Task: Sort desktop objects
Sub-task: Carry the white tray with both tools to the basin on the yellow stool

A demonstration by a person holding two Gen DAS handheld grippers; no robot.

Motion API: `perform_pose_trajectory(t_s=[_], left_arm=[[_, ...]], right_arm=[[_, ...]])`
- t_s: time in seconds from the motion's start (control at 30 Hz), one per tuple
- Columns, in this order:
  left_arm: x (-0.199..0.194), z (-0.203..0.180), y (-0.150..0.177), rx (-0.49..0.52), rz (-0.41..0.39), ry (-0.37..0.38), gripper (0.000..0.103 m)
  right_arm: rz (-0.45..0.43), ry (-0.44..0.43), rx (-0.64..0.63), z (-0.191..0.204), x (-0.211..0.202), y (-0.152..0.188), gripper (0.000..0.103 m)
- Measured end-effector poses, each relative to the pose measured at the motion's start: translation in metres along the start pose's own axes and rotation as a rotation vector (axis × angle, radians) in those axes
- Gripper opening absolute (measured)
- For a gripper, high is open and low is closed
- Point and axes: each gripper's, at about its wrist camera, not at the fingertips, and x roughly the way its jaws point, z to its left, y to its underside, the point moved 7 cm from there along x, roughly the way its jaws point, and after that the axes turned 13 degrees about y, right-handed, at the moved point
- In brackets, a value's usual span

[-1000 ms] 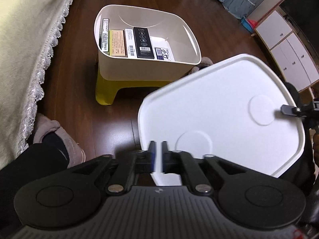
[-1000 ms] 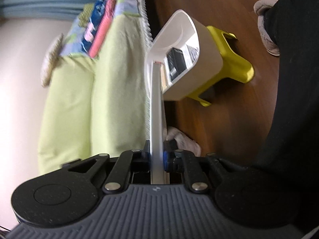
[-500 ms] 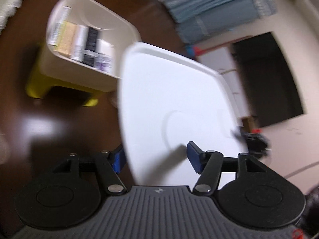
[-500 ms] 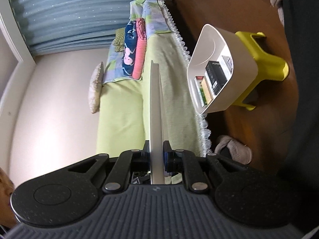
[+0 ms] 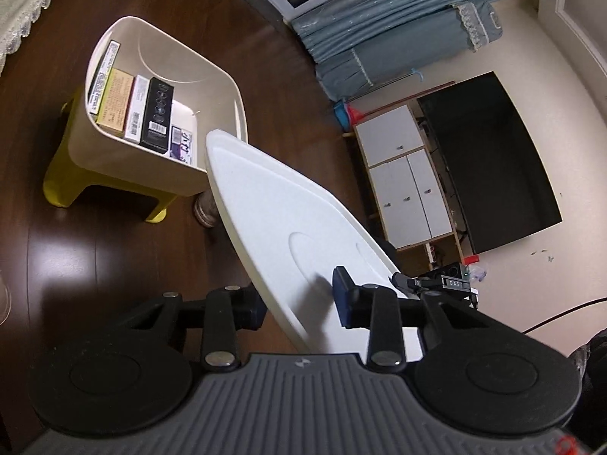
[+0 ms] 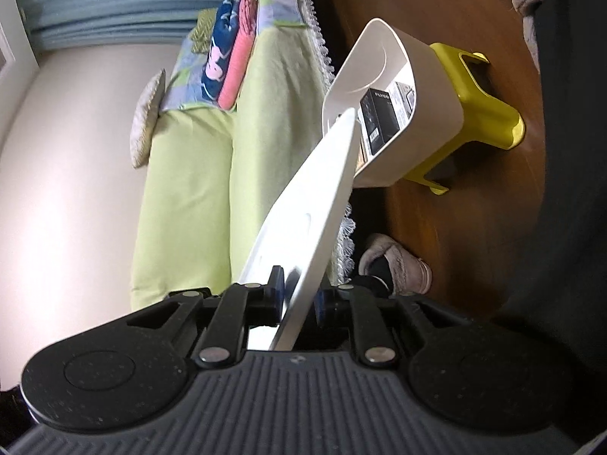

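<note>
White lid (image 5: 303, 227) held tilted in the air, near the open bin (image 5: 212, 174) on the yellow stool (image 5: 60, 185). Left gripper (image 5: 299, 303) jaws apart, straddling the lid edge. Right gripper (image 6: 297, 295) jaws nearly together around the opposite edge; contact unclear. Boxes (image 5: 151, 113) already lined inside; likely lidding next.

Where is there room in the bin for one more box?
The bin is crowded along its left wall, where five boxes stand side by side. The bare patch is the floor of the bin between the boxes and its right wall. The lid hangs in front of the bin's near corner.
</note>
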Motion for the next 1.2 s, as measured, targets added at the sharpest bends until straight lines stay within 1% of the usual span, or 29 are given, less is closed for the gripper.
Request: perform_pose_trajectory(t_s=[0.33,0.6,0.8,1.07,1.2], left_arm=[[-0.008,0.013,0.017,-0.043,0.010,-0.034,0.040],[-0.013,0.022,0.022,-0.075,-0.002,-0.027,0.040],[-0.014,0.020,0.017,-0.066,0.013,-0.013,0.040],[-0.013,0.006,0.007,-0.021,0.034,0.018,0.040],[-0.013,-0.003,0.006,0.002,0.042,0.030,0.040]], right_arm=[[0.035,0.056,-0.005,-0.005,0.010,0.008,0.017],[0.041,0.086,0.000,-0.003,0.013,0.016,0.018],[0.015,0.110,-0.010,0.007,0.006,0.021,0.018],[-0.057,0.134,-0.061,0.028,-0.014,0.026,0.019],[-0.082,0.133,-0.085,0.037,-0.025,0.031,0.019]])
